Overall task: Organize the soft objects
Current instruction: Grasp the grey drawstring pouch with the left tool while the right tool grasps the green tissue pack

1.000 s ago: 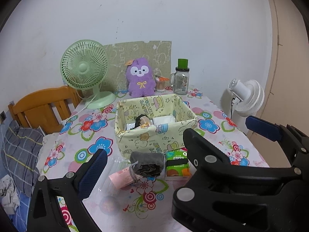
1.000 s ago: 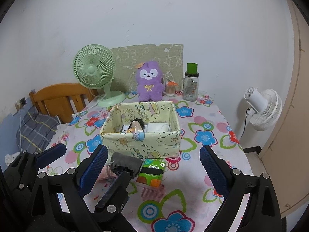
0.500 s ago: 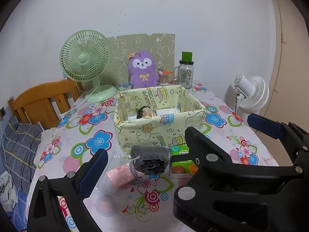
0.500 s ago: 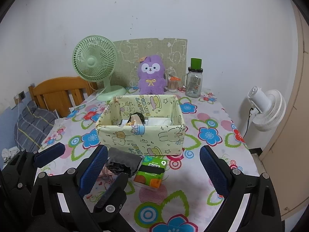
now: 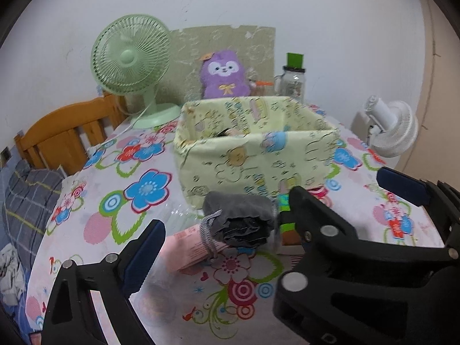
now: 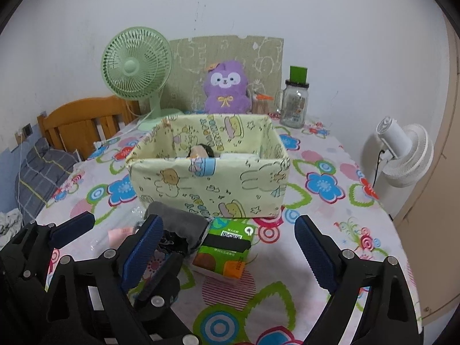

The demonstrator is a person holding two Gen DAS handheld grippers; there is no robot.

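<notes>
The yellow fabric box [image 6: 210,169] stands in the middle of the flowered tablecloth [image 6: 325,247], and it is the landmark here. Inside it some things already lie: a small dark-haired doll-like thing [image 6: 201,152] and something white [image 6: 238,156] beside it, so a part of the sorting seems to be done. Just in front of the box three things wait on the cloth: a grey drawstring pouch [image 5: 240,220], a pink packet [image 5: 188,244] partly under the pouch, toward the green fan's side, and a green tissue pack [image 6: 227,251] on the pouch's other side. The left gripper [image 5: 218,247] is released, and its jaws have just been closing a little; the pouch and the pink packet lie ahead between the fingers, but the pads do not press on them. The right gripper [image 6: 230,254] is also released and has just been narrowing a little, with the tissue pack ahead between its fingers, not touched. I judge that the task is about halfway, with three things left to go into the box. Behind the box a purple plush toy [image 6: 225,92] sits against the wall; whether it also belongs to the task I cannot tell
</notes>
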